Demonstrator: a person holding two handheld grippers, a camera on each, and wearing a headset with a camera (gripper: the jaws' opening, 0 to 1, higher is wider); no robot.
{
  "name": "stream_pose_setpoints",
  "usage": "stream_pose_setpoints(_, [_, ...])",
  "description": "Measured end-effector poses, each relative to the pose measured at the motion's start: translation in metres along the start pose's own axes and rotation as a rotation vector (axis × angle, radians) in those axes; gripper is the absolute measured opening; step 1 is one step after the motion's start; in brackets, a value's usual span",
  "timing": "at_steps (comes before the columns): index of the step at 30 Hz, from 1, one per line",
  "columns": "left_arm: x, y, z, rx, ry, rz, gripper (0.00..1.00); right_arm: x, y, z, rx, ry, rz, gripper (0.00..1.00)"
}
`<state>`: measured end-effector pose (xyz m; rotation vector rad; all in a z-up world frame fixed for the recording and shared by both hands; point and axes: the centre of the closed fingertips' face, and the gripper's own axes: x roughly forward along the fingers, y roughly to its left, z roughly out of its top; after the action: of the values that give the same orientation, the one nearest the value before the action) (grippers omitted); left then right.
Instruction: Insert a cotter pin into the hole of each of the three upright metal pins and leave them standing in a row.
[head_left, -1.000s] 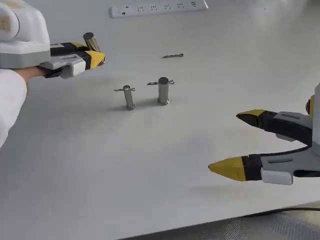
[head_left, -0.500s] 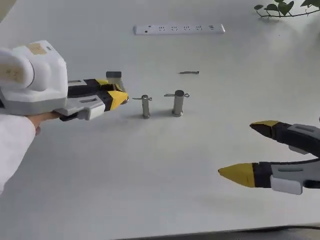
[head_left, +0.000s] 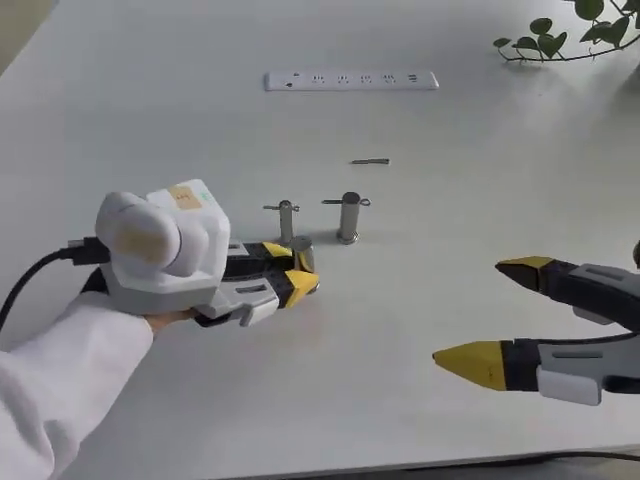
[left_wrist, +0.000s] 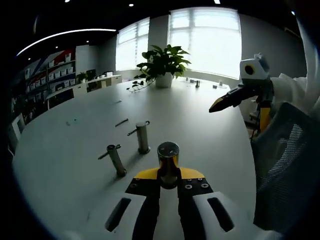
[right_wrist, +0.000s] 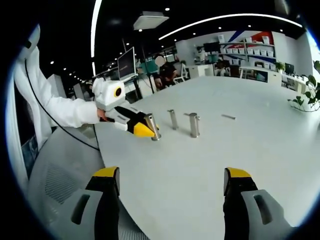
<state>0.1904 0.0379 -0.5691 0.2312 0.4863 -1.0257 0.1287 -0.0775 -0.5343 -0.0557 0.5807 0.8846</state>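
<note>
The left gripper (head_left: 295, 280) has its yellow-tipped jaws clamped on an upright metal pin (head_left: 301, 250). In the head view the tips cover the pin's lower half, so I cannot tell whether its foot touches the white table (head_left: 450, 420), and no cross hole can be made out in it. The hand (head_left: 172, 318) under this gripper is almost wholly hidden by the gripper's white housing; only a sliver shows above the white sleeve (head_left: 60, 390). The right gripper (head_left: 470, 310) is cut off by the right edge of the head view, so only its jaws and part of its body show.

Just behind the held pin stand a narrower pin (head_left: 287, 222) and, to its right, a wider pin (head_left: 349, 218). Each has a thin wire cotter pin across it near the top, too small to read in detail. A loose cotter pin (head_left: 370, 161) lies flat farther back, between them and a power strip (head_left: 351, 80).

The left gripper is held low and roughly level, pointing right, with the sleeve coming in from the lower left. The right gripper points left over the near part of the table, jaws spread wide and holding nothing, well apart from the pins.
</note>
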Motion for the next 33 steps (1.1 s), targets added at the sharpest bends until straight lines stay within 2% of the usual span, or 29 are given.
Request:
stream_pose_setpoints(4, [0.005,-0.002,-0.005,0.006,0.013,-0.002,0.1,-0.005,-0.002,-0.003,0.012,-0.004,-0.015,0.84])
stream_pose_setpoints(6, [0.006,-0.002,-0.006,-0.015,0.015,-0.003,0.1,-0.005,-0.001,-0.004,0.016,-0.005,-0.018,0.84])
stream_pose_setpoints(16, [0.01,-0.002,-0.013,0.022,0.043,0.003,0.1,-0.005,0.001,-0.008,0.032,-0.006,-0.019,0.84])
stream_pose_setpoints(29, [0.015,-0.004,-0.016,0.013,0.026,-0.008,0.1,-0.004,0.001,-0.006,0.034,-0.008,-0.014,0.85])
stream_pose_setpoints(33, [0.015,-0.001,-0.019,-0.01,0.011,0.0,0.11,-0.003,0.001,-0.007,0.036,-0.007,-0.013,0.85])
